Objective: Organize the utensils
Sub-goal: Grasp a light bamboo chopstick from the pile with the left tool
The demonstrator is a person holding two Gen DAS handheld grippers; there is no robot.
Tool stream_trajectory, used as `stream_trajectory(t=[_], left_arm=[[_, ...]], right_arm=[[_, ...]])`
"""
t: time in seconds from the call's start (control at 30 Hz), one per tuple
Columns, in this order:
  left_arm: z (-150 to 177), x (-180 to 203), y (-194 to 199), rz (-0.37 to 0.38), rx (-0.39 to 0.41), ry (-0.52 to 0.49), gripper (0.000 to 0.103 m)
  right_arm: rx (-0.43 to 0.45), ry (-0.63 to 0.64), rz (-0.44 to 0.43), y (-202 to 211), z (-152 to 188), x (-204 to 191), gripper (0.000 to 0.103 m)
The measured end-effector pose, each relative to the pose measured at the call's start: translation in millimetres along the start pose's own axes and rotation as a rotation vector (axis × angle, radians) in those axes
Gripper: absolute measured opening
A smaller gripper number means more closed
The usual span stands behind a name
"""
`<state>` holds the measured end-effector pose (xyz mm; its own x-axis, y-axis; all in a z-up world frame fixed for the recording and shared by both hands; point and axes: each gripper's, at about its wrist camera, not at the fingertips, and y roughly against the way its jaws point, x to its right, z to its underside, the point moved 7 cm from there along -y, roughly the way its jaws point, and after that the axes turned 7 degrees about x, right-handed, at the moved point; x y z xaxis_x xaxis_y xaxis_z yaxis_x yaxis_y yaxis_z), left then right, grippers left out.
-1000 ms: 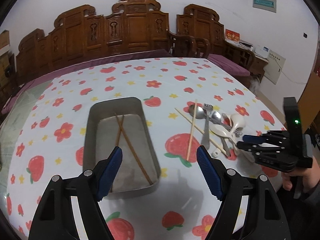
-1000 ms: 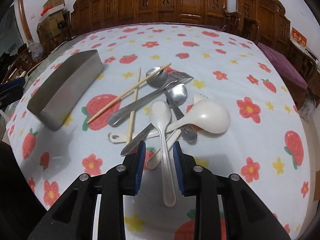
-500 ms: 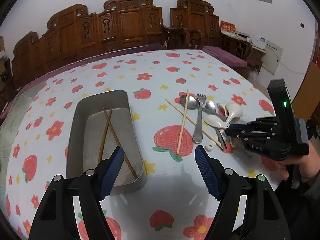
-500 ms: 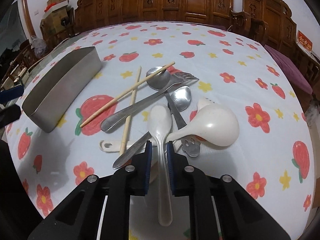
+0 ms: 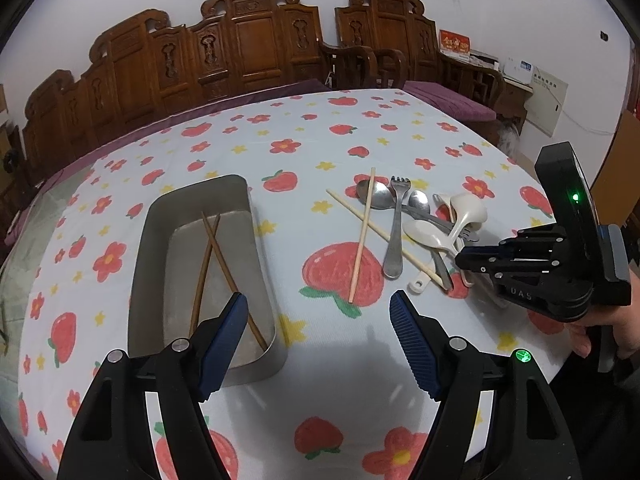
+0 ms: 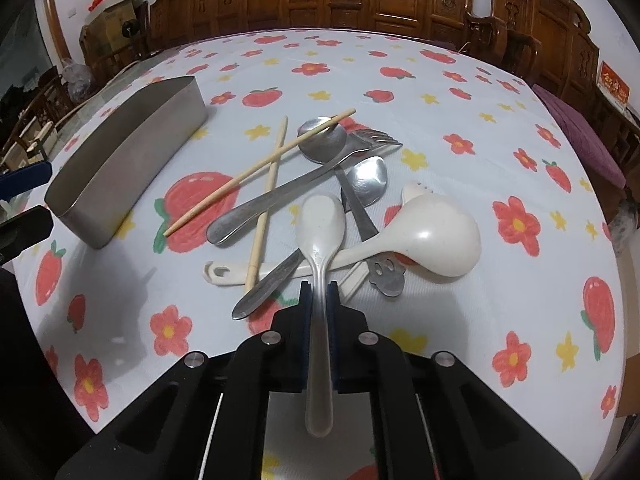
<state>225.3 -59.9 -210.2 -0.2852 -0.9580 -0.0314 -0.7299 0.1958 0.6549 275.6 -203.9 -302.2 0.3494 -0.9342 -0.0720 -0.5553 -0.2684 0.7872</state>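
A pile of utensils lies on the strawberry tablecloth: two pale chopsticks (image 6: 260, 172), a metal fork (image 6: 280, 200), metal spoons (image 6: 324, 140), a white ladle (image 6: 436, 236) and a white plastic spoon (image 6: 322, 228). My right gripper (image 6: 320, 296) is shut on the white spoon's handle; it also shows in the left wrist view (image 5: 464, 258). A metal tray (image 5: 160, 248) holds two dark chopsticks (image 5: 216, 256). My left gripper (image 5: 318, 340) is open and empty, above the cloth just in front of the tray.
Carved wooden chairs (image 5: 248, 48) stand along the table's far side. The table edge falls away at the right (image 6: 616, 280). A purple cushion (image 5: 452, 98) lies at the back right.
My right gripper has closed on the white spoon's handle. My left gripper has drawn back and to the right, so the tray has shifted left in its view.
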Motion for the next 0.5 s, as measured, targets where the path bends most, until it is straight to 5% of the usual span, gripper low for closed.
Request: stream_trajectory(t=[0.2,0.5], left_arm=[[-7.6,9.7,-8.3,0.010,-0.014,-0.018,0.069],[-20.7,33.4,-52.6,0.047,-0.089,-0.077,0.048]], right_arm=[[0.046,-0.048,-0.030,12.6,-1.9,3.9,0.008],[0.103,-0.121,-0.064,28.2,-4.0,18.4,0.009]])
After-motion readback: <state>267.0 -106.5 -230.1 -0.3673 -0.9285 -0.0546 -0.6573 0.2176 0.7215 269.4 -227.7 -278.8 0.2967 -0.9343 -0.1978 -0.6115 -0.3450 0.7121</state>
